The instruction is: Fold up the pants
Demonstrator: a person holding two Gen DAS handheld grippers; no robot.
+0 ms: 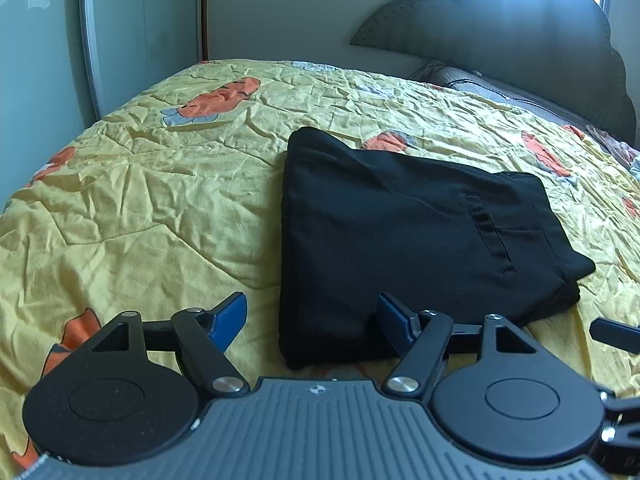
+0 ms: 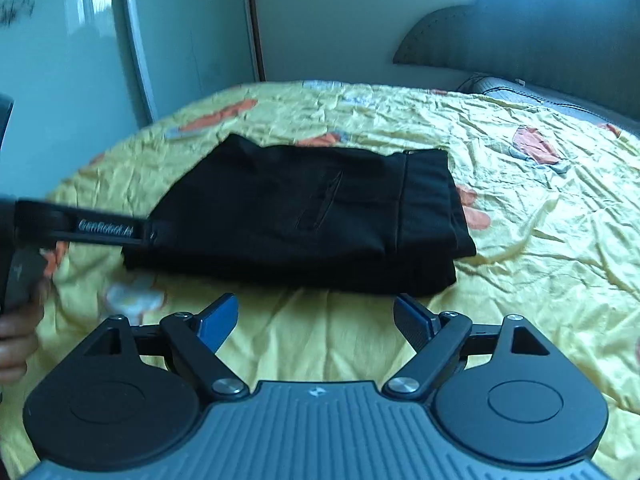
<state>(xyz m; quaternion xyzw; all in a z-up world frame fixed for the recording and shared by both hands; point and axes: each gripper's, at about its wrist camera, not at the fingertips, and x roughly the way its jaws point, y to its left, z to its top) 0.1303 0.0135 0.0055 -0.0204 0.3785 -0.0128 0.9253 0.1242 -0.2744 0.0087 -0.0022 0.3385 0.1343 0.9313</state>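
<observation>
The pants (image 1: 404, 240) are seen folded in the middle of the frame on the yellow bedspread (image 1: 140, 208). Both the left gripper (image 1: 312, 320) and right gripper (image 2: 316, 320) are held wide apart, empty. The pile should be patted flat gently.

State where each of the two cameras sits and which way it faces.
Left wrist: rides the left gripper, low over the bed, facing the headboard; its open blue-padded fingers straddle the near left corner of the folded black pants.
Right wrist: rides the right gripper, open, just short of the pants; the left gripper and a hand enter at left.
Shared: pants, yellow bedspread, headboard.
</observation>
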